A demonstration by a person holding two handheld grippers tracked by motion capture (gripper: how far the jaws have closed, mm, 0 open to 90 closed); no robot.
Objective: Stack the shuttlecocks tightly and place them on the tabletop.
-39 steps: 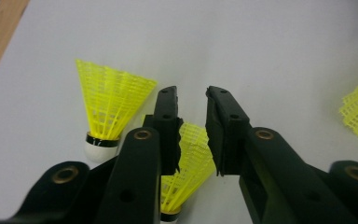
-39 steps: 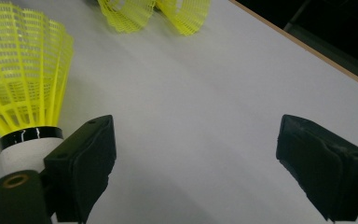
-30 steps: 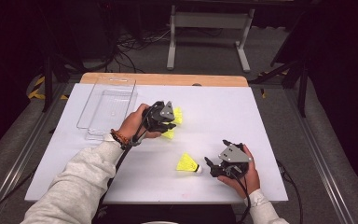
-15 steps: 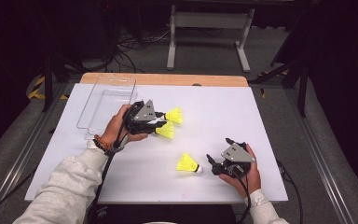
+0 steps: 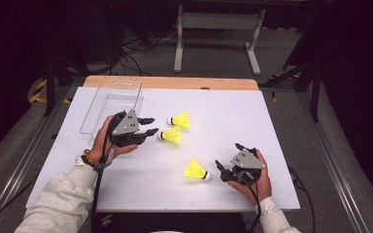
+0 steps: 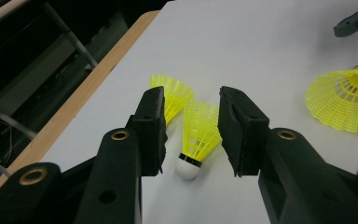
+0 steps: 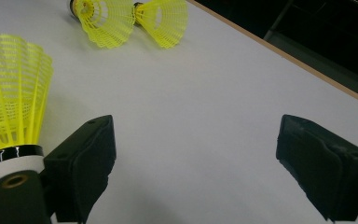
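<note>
A: Going left to right in the high view, what is on the counter (image 5: 126,184)?

B: A clear plastic tray (image 5: 111,104) sits at the far left corner. Just in front of it the left claw (image 5: 150,126) is held level, jaws pointing right. Then come 3 yellow shuttlecocks: the middle shuttlecock (image 5: 171,136) just off the left claw's tips, the far shuttlecock (image 5: 180,120) just behind it, and the near shuttlecock (image 5: 195,170) close to the front edge. The right claw (image 5: 226,162) rests at the right, jaws pointing left.

A: What does the left gripper view add?

B: It shows the middle shuttlecock (image 6: 196,133) lying between the 2 jaws, white cork toward the camera, skirt pointing away. The jaws have just been opening and there is a gap on each side, so the pads are not pressing on it; the left claw (image 6: 192,130) is spread. The far shuttlecock (image 6: 170,95) peeks out behind the left jaw, and the near shuttlecock (image 6: 345,100) lies off to the right.

A: And the right gripper view?

B: The right claw (image 7: 196,158) is spread wide with bare counter (image 7: 205,93) between the jaws. The near shuttlecock (image 7: 9,100) lies just outside its left jaw, cork beside that jaw, though I cannot tell if they touch. The other 2 (image 7: 105,21) (image 7: 163,21) lie side by side farther off, which the high view shows as slightly apart.
</note>
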